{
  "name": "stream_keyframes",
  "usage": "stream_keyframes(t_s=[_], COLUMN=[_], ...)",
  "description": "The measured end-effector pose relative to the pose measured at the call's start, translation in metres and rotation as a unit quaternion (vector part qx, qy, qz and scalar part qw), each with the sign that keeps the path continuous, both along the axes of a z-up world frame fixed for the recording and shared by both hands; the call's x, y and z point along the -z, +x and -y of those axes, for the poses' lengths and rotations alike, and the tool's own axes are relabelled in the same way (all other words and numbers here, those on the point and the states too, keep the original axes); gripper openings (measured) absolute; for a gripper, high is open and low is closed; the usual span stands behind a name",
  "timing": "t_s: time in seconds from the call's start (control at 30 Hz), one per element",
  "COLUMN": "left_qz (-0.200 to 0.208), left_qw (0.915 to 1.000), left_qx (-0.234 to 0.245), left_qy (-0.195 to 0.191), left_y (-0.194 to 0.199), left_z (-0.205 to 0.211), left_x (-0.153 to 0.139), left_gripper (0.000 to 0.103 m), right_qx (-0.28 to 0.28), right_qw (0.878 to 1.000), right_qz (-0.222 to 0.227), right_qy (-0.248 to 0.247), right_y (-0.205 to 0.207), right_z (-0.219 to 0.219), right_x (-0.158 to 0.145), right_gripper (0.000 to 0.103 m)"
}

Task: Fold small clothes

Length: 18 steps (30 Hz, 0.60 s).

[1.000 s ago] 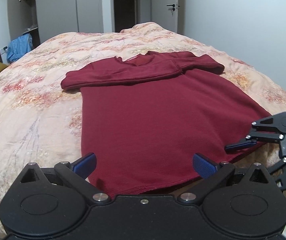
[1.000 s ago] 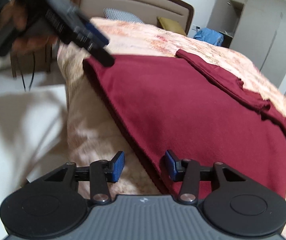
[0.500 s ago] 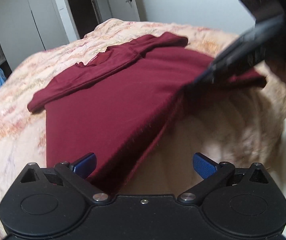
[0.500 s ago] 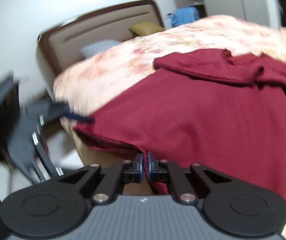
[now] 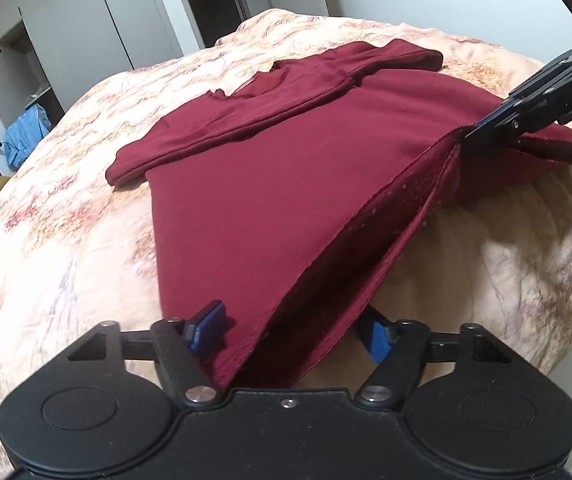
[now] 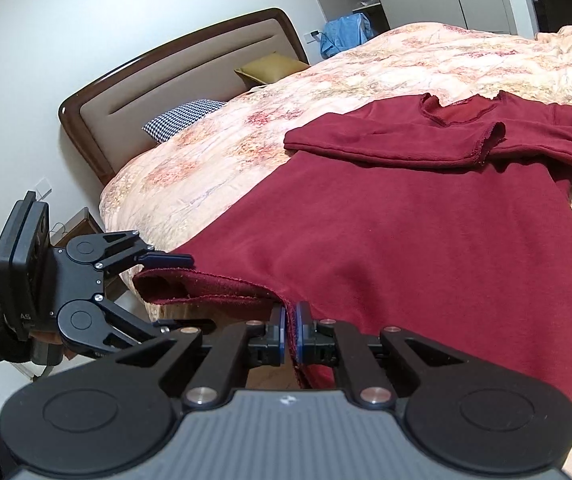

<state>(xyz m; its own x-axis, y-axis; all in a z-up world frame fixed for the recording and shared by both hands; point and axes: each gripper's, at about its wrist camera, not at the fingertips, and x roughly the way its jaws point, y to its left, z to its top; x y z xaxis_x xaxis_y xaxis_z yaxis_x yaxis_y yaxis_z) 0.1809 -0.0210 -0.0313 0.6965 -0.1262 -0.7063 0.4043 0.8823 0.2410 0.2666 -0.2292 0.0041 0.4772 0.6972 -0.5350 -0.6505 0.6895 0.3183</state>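
Right wrist view: right gripper [image 6: 290, 330] pinches shirt [image 6: 425, 232] hem; left gripper [image 5: 291, 330] closing round other corner, not yet gripping. Seat both layers deep before lifting off bed [image 6: 425, 60].

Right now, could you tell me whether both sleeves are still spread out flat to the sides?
No, both sleeves lie folded across the chest of the shirt.

Floral peach quilt [image 6: 425, 64] covers the whole bed, padded headboard [image 6: 174, 76] with a dark wood frame behind it. Checked pillow [image 6: 184, 118] and a mustard cushion [image 6: 270, 69] up top, some blue cloth [image 6: 343, 32] by the white wardrobe [image 5: 82, 36].
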Motion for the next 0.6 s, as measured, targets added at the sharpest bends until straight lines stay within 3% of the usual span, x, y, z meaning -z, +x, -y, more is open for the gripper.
stream_keyframes(t_s=[0.13,0.3,0.4,0.53,0.6], left_qz=[0.002,0.000,-0.002,0.002,0.001], left_qw=[1.0000,0.9994,0.9990,0.9980,0.9973], left_qx=[0.002,0.002,0.003,0.002,-0.006], left_qy=[-0.009,-0.033,-0.045,-0.063,-0.073], left_y=[-0.001,0.003,0.010,0.023,0.033], left_z=[-0.008,-0.014,-0.016,-0.019,-0.019], left_x=[-0.006,-0.013,-0.019,-0.029,-0.034], left_gripper=[0.057,0.028,0.016,0.011,0.010], right_qx=[0.005,0.008,0.010,0.015,0.023], right_qw=[1.000,1.000,1.000,1.000,1.000], right_qz=[-0.002,-0.007,-0.008,-0.009,-0.006], right_qy=[0.003,0.004,0.005,0.005,-0.003], right_y=[0.001,0.003,0.003,0.003,0.003], right_z=[0.001,0.001,0.001,0.002,0.002], right_x=[0.001,0.003,0.003,0.005,0.006], right_gripper=[0.006,0.006,0.006,0.006,0.012])
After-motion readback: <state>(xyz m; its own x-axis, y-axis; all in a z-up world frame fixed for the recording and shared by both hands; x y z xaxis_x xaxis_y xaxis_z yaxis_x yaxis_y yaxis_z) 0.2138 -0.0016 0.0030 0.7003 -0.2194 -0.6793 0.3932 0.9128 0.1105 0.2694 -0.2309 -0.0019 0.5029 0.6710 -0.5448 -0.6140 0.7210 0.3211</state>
